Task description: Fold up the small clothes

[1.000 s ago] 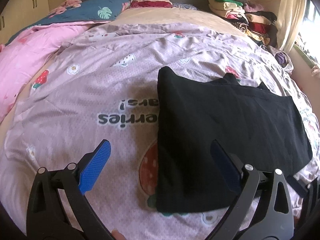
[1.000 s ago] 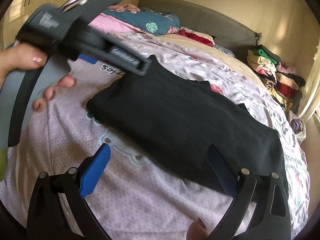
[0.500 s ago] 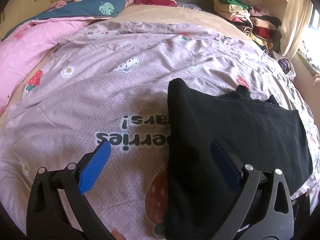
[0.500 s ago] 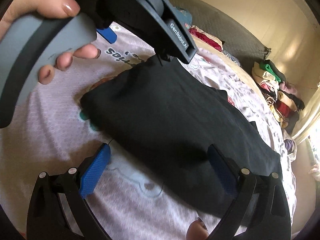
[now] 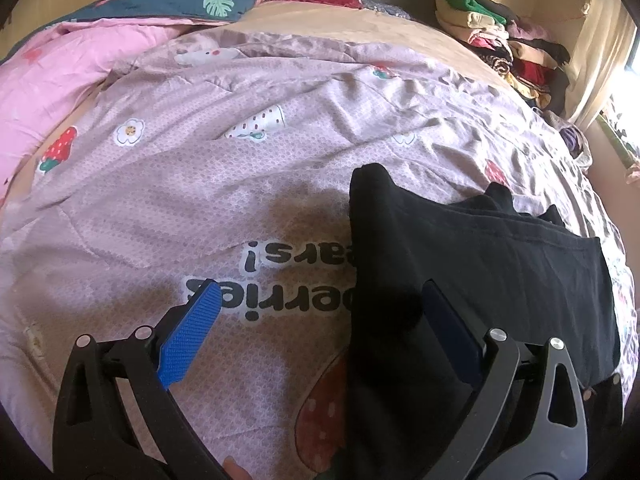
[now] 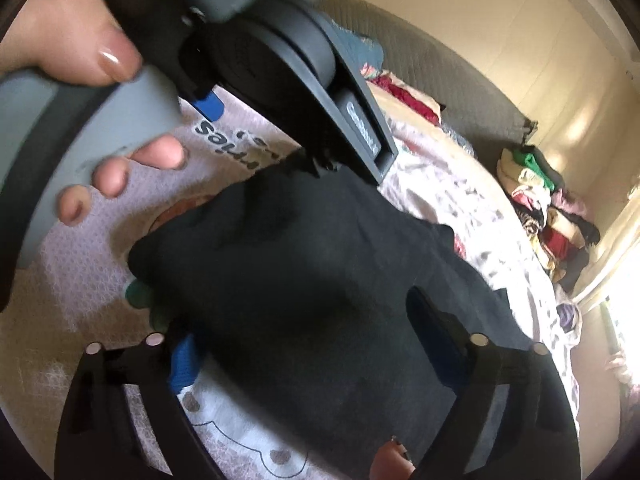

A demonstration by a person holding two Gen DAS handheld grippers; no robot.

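Between spread right gripper [image 6: 316, 344] fingers: black garment [image 6: 320, 272], on bedspread [image 5: 224, 184].

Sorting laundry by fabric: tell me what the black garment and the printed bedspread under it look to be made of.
Black garment: soft, matte knit, likely cotton jersey; it drapes limply and shows no sheen.
Bedspread: thin woven cotton or polyester blend, matte, printed with strawberries and lettering; fine creases suggest light cloth. The exact fibre of either cannot be told.
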